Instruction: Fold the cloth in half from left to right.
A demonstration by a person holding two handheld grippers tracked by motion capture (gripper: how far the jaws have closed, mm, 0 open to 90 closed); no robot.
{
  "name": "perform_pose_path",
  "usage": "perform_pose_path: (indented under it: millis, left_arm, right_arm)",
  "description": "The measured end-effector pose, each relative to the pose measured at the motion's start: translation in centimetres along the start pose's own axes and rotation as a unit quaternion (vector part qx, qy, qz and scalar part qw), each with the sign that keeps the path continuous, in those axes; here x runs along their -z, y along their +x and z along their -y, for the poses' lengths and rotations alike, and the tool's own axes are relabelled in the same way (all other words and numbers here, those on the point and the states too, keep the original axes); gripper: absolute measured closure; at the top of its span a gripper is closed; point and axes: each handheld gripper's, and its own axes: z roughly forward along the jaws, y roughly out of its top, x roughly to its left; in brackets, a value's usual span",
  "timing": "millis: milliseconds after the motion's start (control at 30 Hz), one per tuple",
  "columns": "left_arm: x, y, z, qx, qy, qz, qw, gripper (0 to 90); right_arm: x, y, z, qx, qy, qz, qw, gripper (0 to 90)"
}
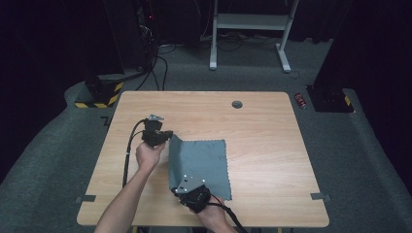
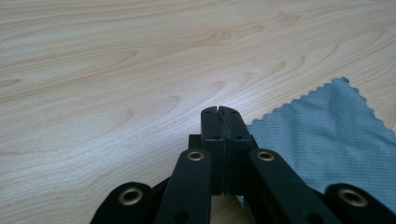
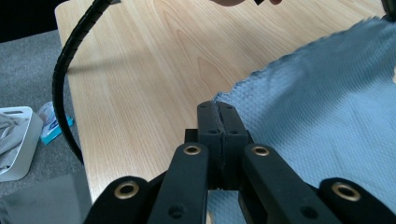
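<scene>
- A grey cloth (image 1: 199, 165) with pinked, zigzag edges lies on the wooden bench (image 1: 262, 131), a little toward the person's side of the middle. Most of it is flat, but its left edge is raised off the wood.
- The left tool (image 1: 167, 137) is at the cloth's far left corner, held in the person's left hand (image 1: 148, 154). In the left gripper view its jaws are pressed together with no gap, and the cloth (image 2: 336, 135) lies just beside them on the right. Whether a bit of the corner is pinched between them cannot be told from these pictures.
- The right tool (image 1: 176, 191) is at the cloth's near left corner, with the right hand (image 1: 206, 206) behind it at the bench's near edge. In the right gripper view the jaws are likewise closed tight, and the cloth (image 3: 327, 112) spreads away from them to the right, its edge running right up to the tips. A grip on the fabric cannot be confirmed here either.
- A black ribbed cable (image 3: 70, 70) curves over the bench to the left of the cloth in the right gripper view.
- A small round hole (image 1: 237, 104) sits in the bench top beyond the cloth.
</scene>
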Motion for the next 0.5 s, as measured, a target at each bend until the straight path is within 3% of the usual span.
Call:
perform_pose_path:
  millis: [200,500]
  left_arm:
    - [-0.6,-1.2,-0.7,-0.013,0.003,0.006,0.9999,89.6]
    - [-2.0,-2.6,-0.9,-0.014,0.008,0.019,0.9997,89.7]
  right_arm:
    - [1.0,-0.4,1.0,-0.016,-0.008,0.008,0.9998,89.8]
    - [2.7,-1.3,3.0,-0.039,-0.009,0.027,0.9988,89.9]
